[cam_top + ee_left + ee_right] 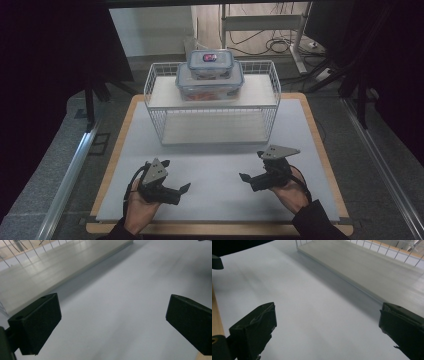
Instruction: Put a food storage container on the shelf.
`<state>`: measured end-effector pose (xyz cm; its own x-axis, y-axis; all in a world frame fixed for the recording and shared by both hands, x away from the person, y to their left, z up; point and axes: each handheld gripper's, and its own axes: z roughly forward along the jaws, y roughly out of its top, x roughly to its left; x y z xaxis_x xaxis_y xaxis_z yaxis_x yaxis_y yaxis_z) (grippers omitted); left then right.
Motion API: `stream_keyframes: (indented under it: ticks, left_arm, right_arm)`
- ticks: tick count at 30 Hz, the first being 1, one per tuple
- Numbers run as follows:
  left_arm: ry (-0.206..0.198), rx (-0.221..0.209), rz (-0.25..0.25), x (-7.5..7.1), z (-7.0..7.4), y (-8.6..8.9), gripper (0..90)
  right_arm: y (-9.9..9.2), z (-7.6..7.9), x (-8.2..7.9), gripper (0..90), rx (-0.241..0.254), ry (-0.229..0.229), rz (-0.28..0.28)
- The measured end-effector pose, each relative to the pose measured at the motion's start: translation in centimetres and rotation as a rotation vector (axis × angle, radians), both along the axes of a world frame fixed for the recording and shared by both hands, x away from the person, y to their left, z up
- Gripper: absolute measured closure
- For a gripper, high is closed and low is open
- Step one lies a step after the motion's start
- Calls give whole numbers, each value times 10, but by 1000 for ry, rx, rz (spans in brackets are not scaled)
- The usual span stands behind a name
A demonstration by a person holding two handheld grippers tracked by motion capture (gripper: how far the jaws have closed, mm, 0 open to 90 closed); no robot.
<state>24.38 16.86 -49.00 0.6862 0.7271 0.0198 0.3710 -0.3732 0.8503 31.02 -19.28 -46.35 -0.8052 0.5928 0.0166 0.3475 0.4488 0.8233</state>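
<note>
No legible text, brand, number or sign is present. The small clear plastic container with the blue-rimmed lid (210, 63) carries a red-and-blue label (209, 58) on its lid; the print on the label is too small to read from the high view.

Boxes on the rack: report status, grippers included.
Left gripper and right gripper open, empty, low over the mat. Small box stacked on big box, top shelf of rack. Path clear.

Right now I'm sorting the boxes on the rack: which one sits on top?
The smaller container, with a red-and-blue item showing through its lid; it rests on the larger container, which stands on the wire rack's upper shelf.
</note>
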Motion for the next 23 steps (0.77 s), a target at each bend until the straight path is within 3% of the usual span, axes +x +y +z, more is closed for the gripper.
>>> stream_keyframes:
  ticks: [5, 9, 12, 14, 17, 23]
  left_arm:
    - [11, 73, 5, -9, -15, -4, 1]
    - [24, 122, 10, -13, -23, -3, 0]
    - [59, 142, 18, -12, -29, 1, 0]
    - [80, 148, 24, -10, -33, 5, 0]
    - [112, 120, 37, -7, -36, 7, 1]
    - [103, 103, 36, -7, -34, 8, 2]
  right_arm:
    - [-5, -12, -8, 11, -13, -1, -11]
    - [-9, -23, -15, 11, -57, 5, -12]
    - [-12, -29, -19, 11, -63, 23, -9]
    - [-14, -32, -20, 11, -67, 38, -11]
    - [-16, -38, -21, 11, -85, 64, -18]
    - [-19, -42, -19, 13, -91, 85, -33]
